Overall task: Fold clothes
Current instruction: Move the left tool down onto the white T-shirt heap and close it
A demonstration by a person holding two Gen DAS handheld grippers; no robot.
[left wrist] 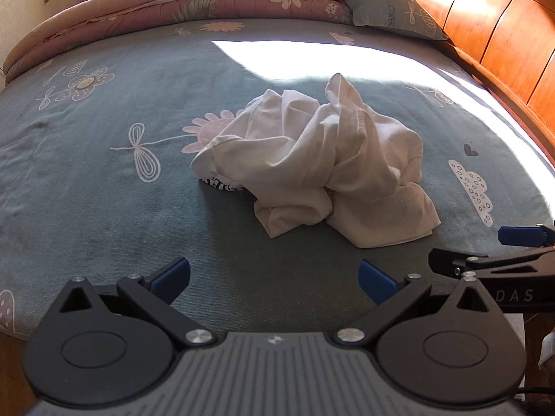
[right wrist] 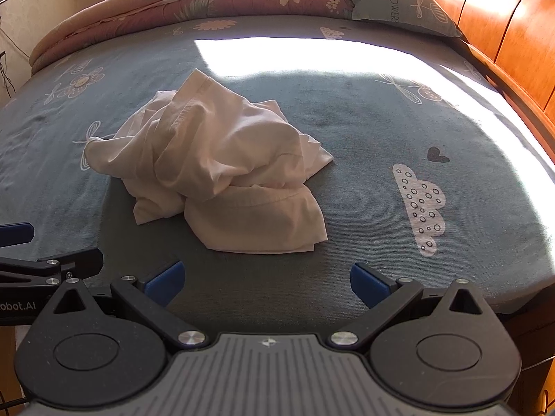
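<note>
A crumpled white garment (left wrist: 312,159) lies in a heap on the blue-grey bedsheet (left wrist: 104,180), with a bit of black-and-white print showing under its left edge. In the right wrist view the same garment (right wrist: 222,170) sits left of centre. My left gripper (left wrist: 274,279) hovers open over the sheet just short of the heap, nothing between its blue pads. My right gripper (right wrist: 267,280) is open too, at the near edge of the heap and apart from it. Each gripper shows at the side of the other's view.
A folded floral quilt (left wrist: 194,3) lies across the far end of the bed, with a pillow (left wrist: 392,10) beside it. A wooden headboard (left wrist: 503,34) runs along the right side. Bright sunlight (left wrist: 312,59) falls on the sheet beyond the garment.
</note>
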